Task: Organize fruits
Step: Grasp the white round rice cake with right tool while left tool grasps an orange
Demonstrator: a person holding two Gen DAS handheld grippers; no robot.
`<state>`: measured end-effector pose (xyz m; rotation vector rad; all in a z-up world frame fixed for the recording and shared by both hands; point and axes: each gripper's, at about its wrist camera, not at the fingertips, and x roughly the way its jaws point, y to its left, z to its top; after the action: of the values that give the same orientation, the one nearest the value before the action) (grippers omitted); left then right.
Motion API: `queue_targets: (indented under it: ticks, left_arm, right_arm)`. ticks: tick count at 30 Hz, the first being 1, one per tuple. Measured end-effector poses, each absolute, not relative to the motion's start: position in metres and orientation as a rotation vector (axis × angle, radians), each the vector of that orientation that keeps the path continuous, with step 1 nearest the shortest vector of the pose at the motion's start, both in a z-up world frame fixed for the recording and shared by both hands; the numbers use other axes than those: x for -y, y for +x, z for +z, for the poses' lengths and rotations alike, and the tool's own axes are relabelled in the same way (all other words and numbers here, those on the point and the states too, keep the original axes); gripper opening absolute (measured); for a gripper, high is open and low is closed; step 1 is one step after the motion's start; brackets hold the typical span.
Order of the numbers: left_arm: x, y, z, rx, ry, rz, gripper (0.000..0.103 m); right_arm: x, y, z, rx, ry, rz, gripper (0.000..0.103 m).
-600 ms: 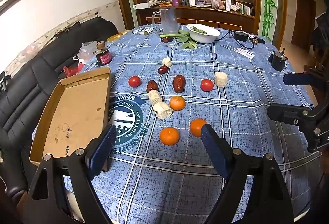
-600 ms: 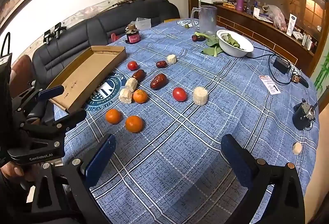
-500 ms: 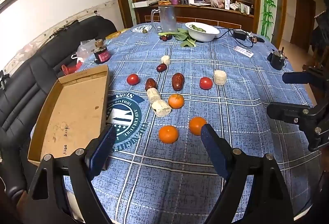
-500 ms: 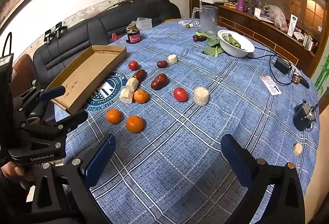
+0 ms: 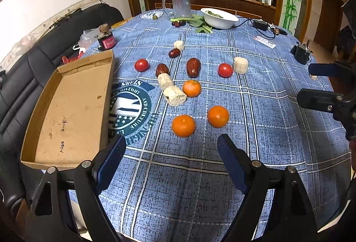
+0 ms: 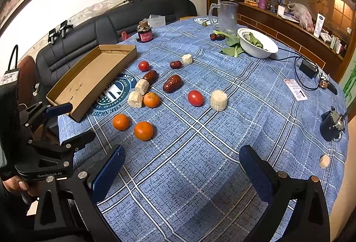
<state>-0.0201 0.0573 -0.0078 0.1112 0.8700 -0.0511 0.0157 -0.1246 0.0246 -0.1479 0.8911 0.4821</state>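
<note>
Three oranges lie on the blue checked cloth: one (image 5: 183, 125) nearest my left gripper, one (image 5: 218, 116) to its right, one (image 5: 191, 88) behind. Two tomatoes (image 5: 141, 65) (image 5: 225, 70), three brown dates (image 5: 193, 67) and several pale corn pieces (image 5: 174, 95) are scattered beyond. A shallow cardboard tray (image 5: 66, 106) sits at the left edge. My left gripper (image 5: 171, 148) hangs open above the cloth, just short of the oranges. My right gripper (image 6: 181, 161) is open too, over bare cloth, with the oranges (image 6: 143, 130) ahead to its left.
At the far side stand a white bowl of greens (image 5: 219, 17), a glass mug (image 5: 180, 3), a small jar (image 5: 106, 38), a power adapter with cable (image 5: 260, 24) and a black object (image 6: 331, 124). A black sofa (image 6: 111, 22) lines the left side.
The left wrist view has shifted slightly, with the fruits and tray drifting a little lower and left in frame. Both grippers stay open and nothing on the table moved.
</note>
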Motion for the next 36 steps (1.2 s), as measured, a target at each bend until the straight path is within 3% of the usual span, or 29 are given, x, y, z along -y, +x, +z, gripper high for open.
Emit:
queue_targets:
  ticks: [17, 23, 25, 28, 36]
  left_arm:
    - [-0.061, -0.001, -0.03, -0.931, 0.089, -0.097, 0.085]
    - [-0.06, 0.016, -0.04, -0.951, 0.106, -0.114, 0.085]
    - [-0.062, 0.022, -0.042, -0.954, 0.11, -0.125, 0.084]
    - [-0.065, 0.031, -0.046, -0.965, 0.1, -0.15, 0.084]
    - [-0.068, 0.046, -0.06, -1.002, 0.101, -0.193, 0.083]
  right_arm:
    - [0.109, 0.046, -0.013, -0.94, -0.156, 0.519, 0.101]
    - [0.119, 0.097, -0.026, -0.965, -0.143, 0.494, 0.082]
    - [0.122, 0.115, -0.034, -0.989, -0.142, 0.496, 0.067]
    - [0.126, 0.141, -0.047, -1.005, -0.163, 0.48, 0.055]
    - [0.128, 0.177, -0.066, -1.004, -0.127, 0.492, 0.048]
